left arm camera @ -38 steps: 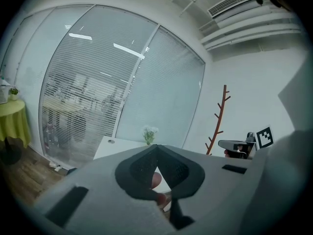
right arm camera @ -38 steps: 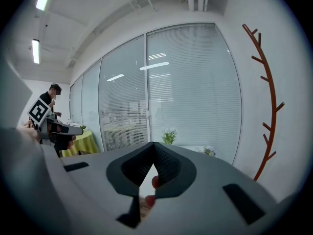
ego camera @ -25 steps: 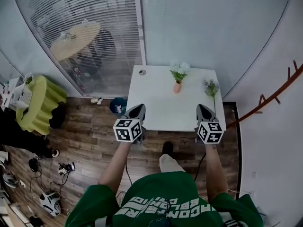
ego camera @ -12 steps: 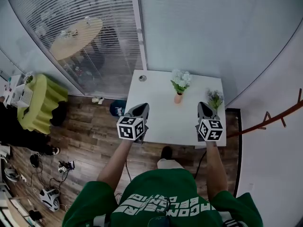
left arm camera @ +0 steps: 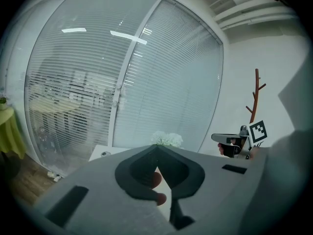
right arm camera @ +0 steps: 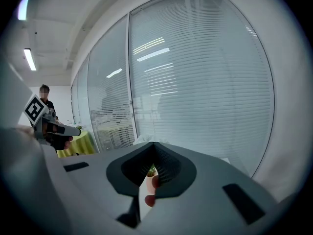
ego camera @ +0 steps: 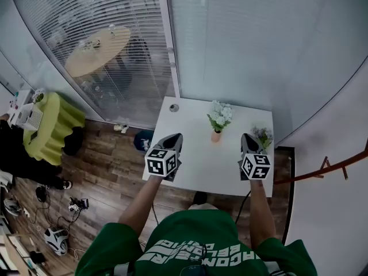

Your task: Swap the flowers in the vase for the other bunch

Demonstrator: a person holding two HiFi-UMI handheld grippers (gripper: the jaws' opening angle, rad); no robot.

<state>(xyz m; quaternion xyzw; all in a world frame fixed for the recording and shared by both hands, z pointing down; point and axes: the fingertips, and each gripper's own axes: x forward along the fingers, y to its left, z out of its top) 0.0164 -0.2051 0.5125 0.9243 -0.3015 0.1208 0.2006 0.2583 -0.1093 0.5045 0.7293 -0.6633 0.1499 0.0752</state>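
Observation:
A small orange vase with white flowers stands upright at the middle back of the white table. The other bunch, green with pale blooms, lies near the table's right edge. My left gripper hovers over the table's left front, shut and empty, left of the vase. My right gripper is shut and empty, just left of the lying bunch. In the left gripper view the white flowers show above my shut left gripper. The vase peeks through my shut right gripper.
A small round fitting sits at the table's back left corner. Glass walls with blinds stand behind the table. A brown coat stand is at the right, a blue bin by the table's left side.
Both grippers have moved forward over the table towards the vase and the lying bunch. Both stayed shut.

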